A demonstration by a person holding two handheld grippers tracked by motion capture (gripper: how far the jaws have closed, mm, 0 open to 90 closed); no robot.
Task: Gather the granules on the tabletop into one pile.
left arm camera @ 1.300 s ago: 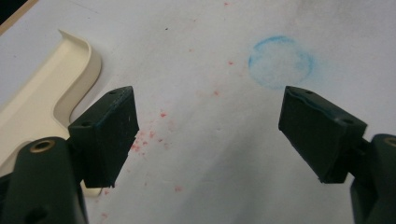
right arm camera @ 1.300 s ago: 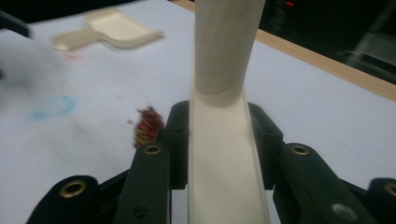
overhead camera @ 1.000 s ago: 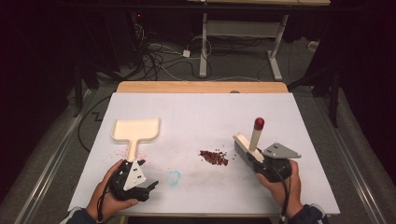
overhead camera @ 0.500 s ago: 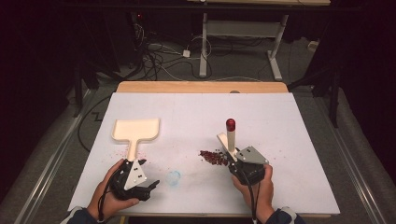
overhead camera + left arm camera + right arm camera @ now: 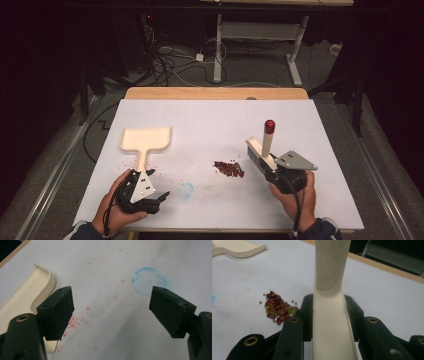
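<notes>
On the left of the white table [image 5: 320, 130] lies a cream dustpan [image 5: 146, 140], flat, with its handle pointing toward the person; its tray holds nothing, and only some reddish specks lie on the table near the handle. Just below the handle end rests the left gripper [image 5: 159, 199], its jaws wide apart with nothing between them, beside a faint blue ring [image 5: 186, 190] drawn on the surface. In the middle sits a small pile of beans [image 5: 229, 168], dark red ones mixed with a few small greenish ones. To the right, near the pile, the right gripper [image 5: 272, 170] has its jaws clamped on a cream hand brush [image 5: 260, 154], whose handle with a red tip stands up and whose bristles face the beans.
</notes>
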